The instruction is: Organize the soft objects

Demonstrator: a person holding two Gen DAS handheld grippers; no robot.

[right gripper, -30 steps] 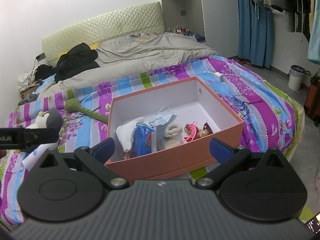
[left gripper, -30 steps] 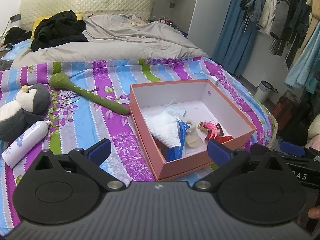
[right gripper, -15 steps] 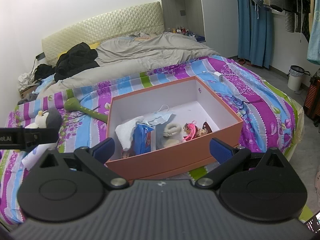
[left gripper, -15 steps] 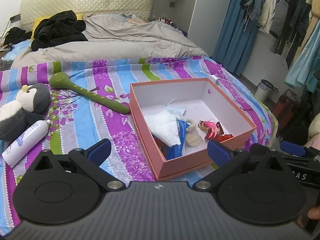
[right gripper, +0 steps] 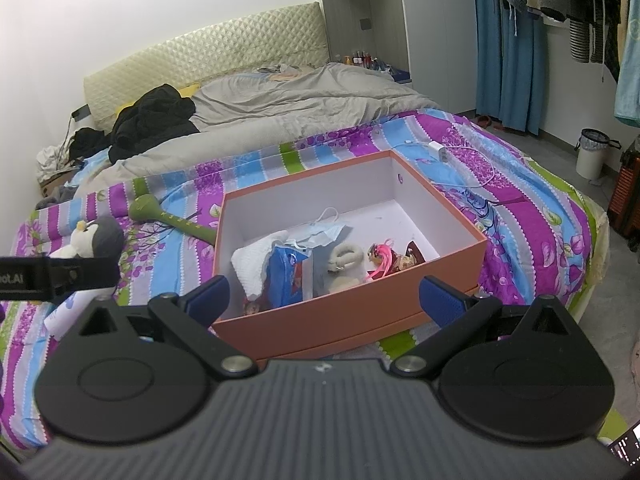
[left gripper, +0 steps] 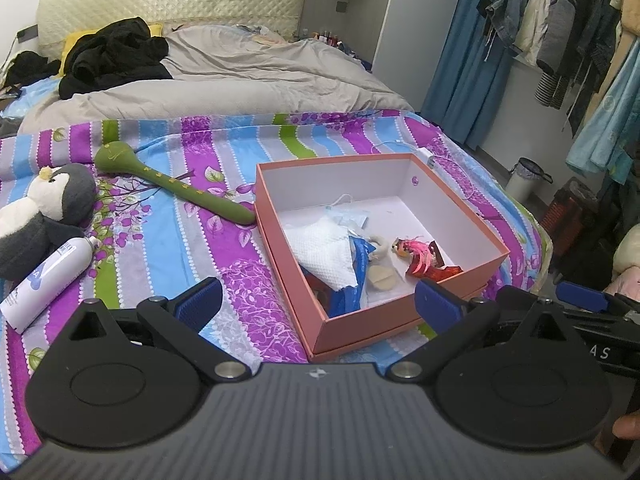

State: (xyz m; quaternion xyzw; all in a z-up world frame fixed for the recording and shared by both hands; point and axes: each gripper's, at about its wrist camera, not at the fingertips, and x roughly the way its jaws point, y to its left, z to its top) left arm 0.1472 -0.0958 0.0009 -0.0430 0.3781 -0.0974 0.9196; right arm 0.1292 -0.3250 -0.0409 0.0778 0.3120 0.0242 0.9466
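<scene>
- Both jaws stand spread and empty: left gripper (left gripper: 318,300), right gripper (right gripper: 324,298), each near the open salmon-pink cardboard box (left gripper: 400,328).
- Left of the box: long green padded mallet (left gripper: 176,186), grey-and-white plush penguin (left gripper: 44,216), white spray bottle (left gripper: 48,276).

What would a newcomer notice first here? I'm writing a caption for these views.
The open orange box on the striped bedspread draws the eye, with a white cloth, a blue packet and a pink-haired doll inside. Left of it lie a long green massage stick, a plush penguin and a white spray bottle. Each hand-held gripper is open and empty.
</scene>
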